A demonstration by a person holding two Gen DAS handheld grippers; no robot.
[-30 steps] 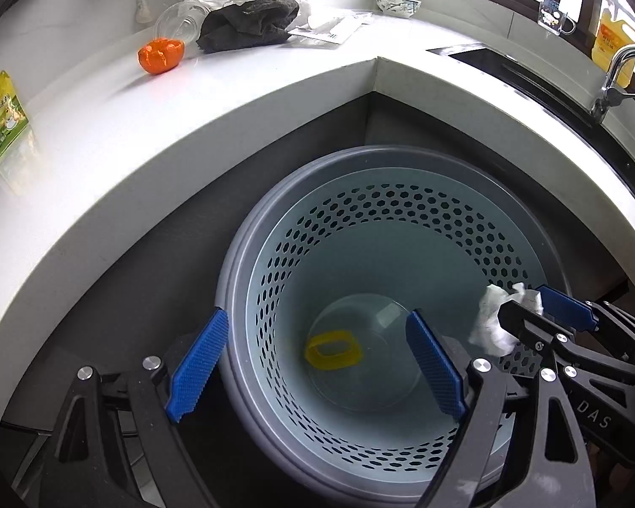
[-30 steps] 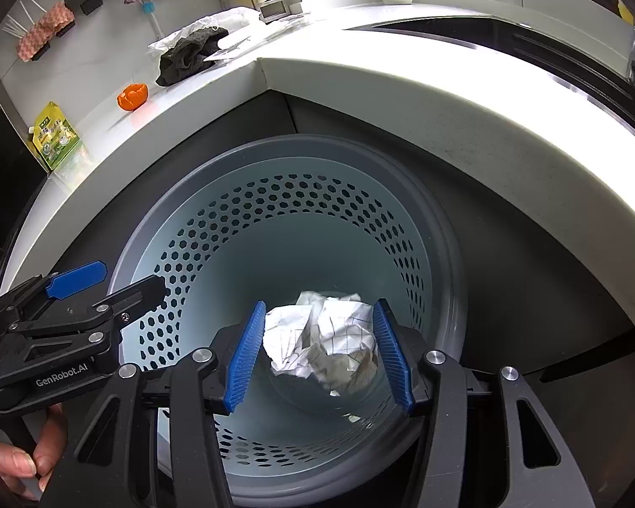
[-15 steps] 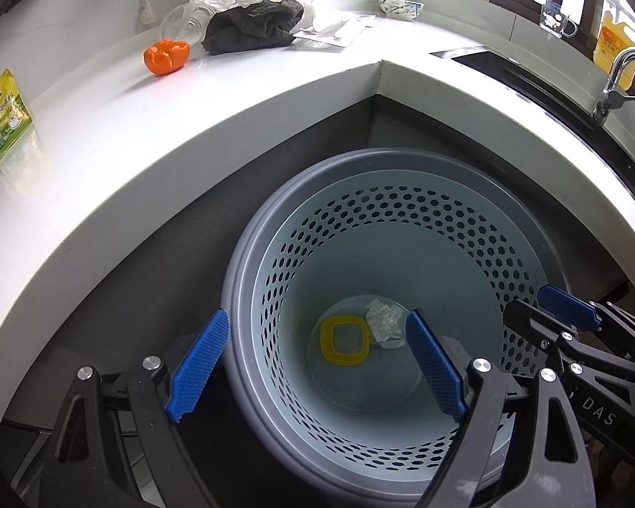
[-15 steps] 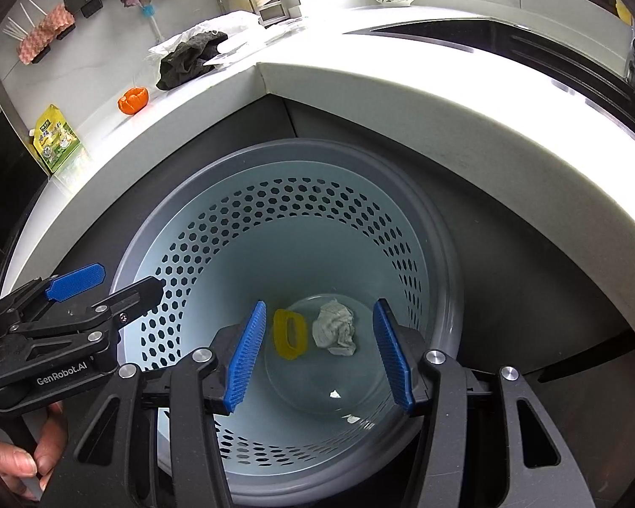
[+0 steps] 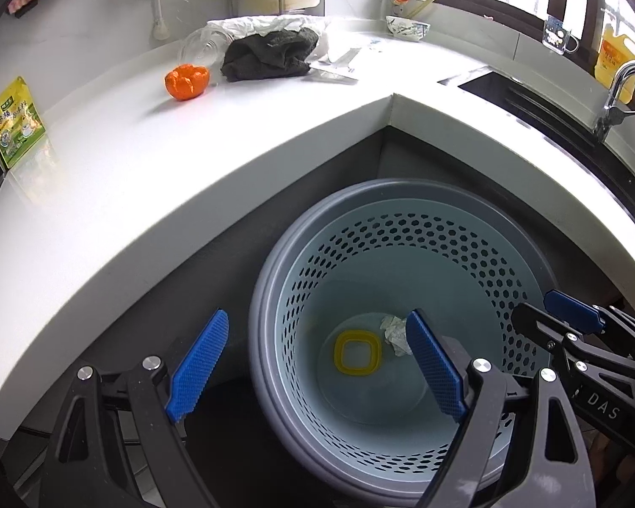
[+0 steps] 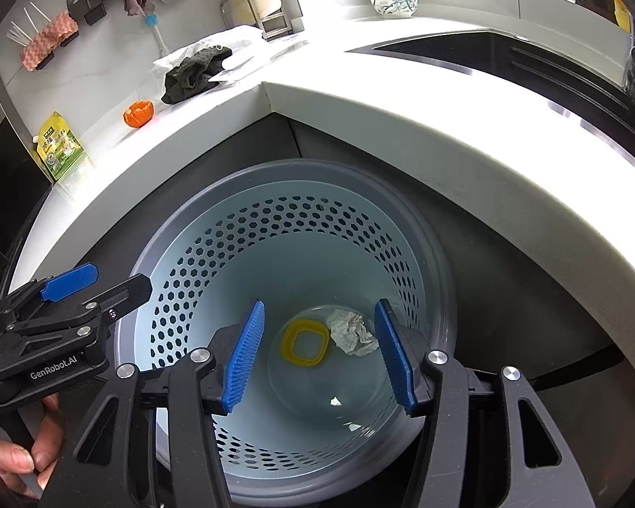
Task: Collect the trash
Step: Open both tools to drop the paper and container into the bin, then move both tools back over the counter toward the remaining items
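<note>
A grey perforated bin (image 5: 262, 338) (image 6: 169, 228) stands on the floor under the white counter corner. At its bottom a crumpled white paper ball (image 5: 396, 330) (image 6: 353, 332) lies beside a yellow ring (image 5: 338, 355) (image 6: 288, 343). My right gripper (image 6: 319, 305) hangs over the bin mouth. Its jaws are opening and nothing is between them. My left gripper (image 5: 317, 317) is open wide over the bin's left rim, holding nothing. An orange peel (image 5: 187, 81) (image 6: 138, 113) and a clear plastic wrapper (image 5: 334, 65) lie on the counter.
On the counter (image 5: 148, 161) also sit a dark cloth (image 5: 271, 55), a yellow-green packet (image 5: 17, 122) and a patterned bowl (image 5: 406, 27). A black sink (image 5: 529, 101) with a faucet (image 5: 618, 89) is at the right. A hand (image 6: 17, 457) holds the left gripper's handle.
The paper ball left my right gripper and fell into the bin, where it now rests beside the yellow ring. Both grippers stay over the bin.
</note>
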